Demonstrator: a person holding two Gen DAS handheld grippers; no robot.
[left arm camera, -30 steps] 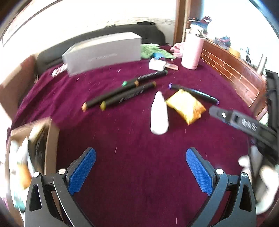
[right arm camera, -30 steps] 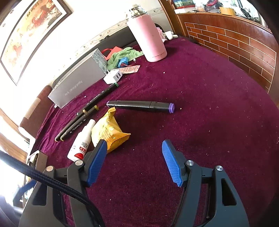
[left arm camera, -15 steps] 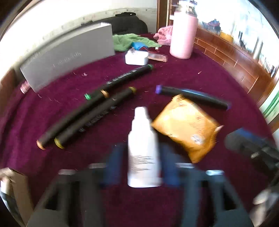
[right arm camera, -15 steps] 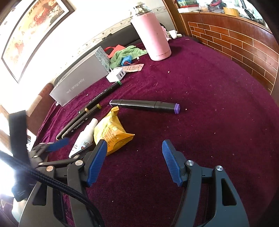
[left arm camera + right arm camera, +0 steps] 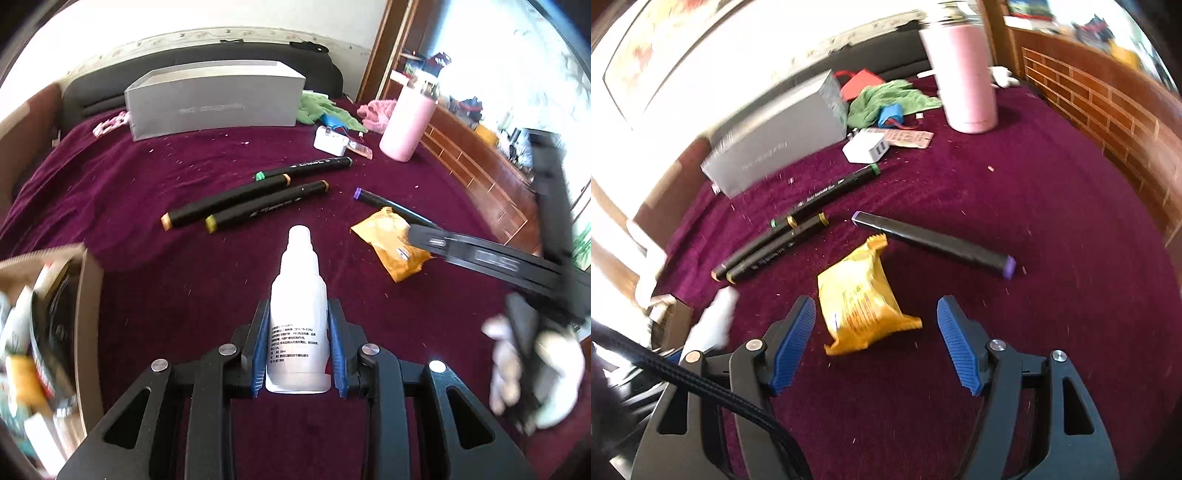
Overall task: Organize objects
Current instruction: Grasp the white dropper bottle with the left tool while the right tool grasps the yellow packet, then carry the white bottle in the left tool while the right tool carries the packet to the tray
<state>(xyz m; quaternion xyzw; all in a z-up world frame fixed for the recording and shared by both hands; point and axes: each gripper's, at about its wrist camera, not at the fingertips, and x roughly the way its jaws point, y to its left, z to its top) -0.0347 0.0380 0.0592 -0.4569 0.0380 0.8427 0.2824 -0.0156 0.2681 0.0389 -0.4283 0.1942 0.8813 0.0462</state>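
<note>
left gripper (image 5: 298, 350): blue pads clamped on both sides of the white dropper bottle (image 5: 298, 314), nozzle pointing away from the camera
right gripper (image 5: 877, 339): jaws wide apart, holding nothing, low over the cloth
yellow snack packet (image 5: 860, 306): flat on the maroon tablecloth (image 5: 1052, 221), between the right fingers, not touching them
markers: purple-capped marker (image 5: 934, 243) just past the packet; three more markers (image 5: 255, 195) lie side by side further left
cardboard box (image 5: 48, 325): at left edge, open, contents blurred
background: grey box (image 5: 218, 99), pink thermos (image 5: 408, 122), white charger (image 5: 331, 140)
</note>
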